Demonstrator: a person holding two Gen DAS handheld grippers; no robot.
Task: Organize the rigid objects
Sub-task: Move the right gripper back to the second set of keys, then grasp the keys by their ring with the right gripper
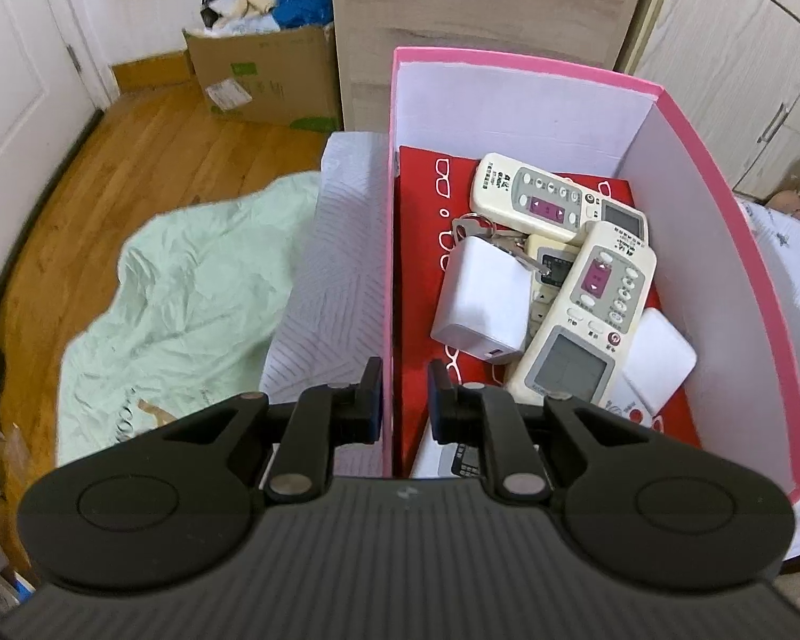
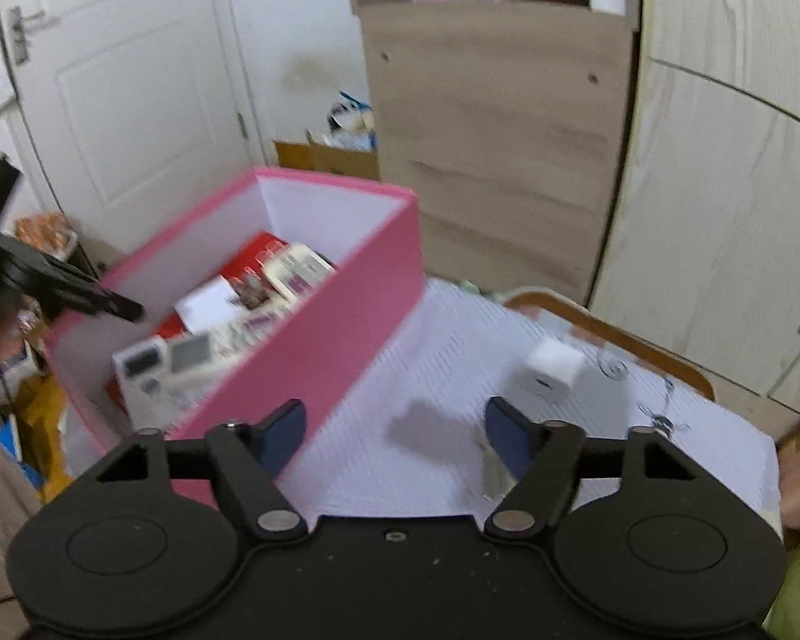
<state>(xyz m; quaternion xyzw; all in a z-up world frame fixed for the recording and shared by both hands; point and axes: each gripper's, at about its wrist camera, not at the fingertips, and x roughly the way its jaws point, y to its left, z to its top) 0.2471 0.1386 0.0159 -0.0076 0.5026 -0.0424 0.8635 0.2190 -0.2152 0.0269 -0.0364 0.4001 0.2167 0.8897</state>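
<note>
A pink box (image 1: 720,202) with white inner walls stands on a white-covered table (image 1: 325,288). Inside lie two cream remotes (image 1: 549,197) (image 1: 586,314), a white charger (image 1: 480,298), keys (image 1: 474,226), a white pad (image 1: 658,360) and a red case (image 1: 426,266). My left gripper (image 1: 405,400) straddles the box's left wall (image 1: 388,288), jaws narrowly apart around it. In the right wrist view my right gripper (image 2: 394,432) is open and empty above the table (image 2: 453,373). A white cube charger (image 2: 552,368) lies ahead to its right. The pink box (image 2: 346,320) is on its left.
A wooden cabinet (image 1: 480,21) stands behind the box, with wardrobe doors (image 2: 720,213) to the right. A cardboard box (image 1: 261,74) and a green sheet (image 1: 186,309) lie on the wood floor. A white door (image 2: 133,106) is at left.
</note>
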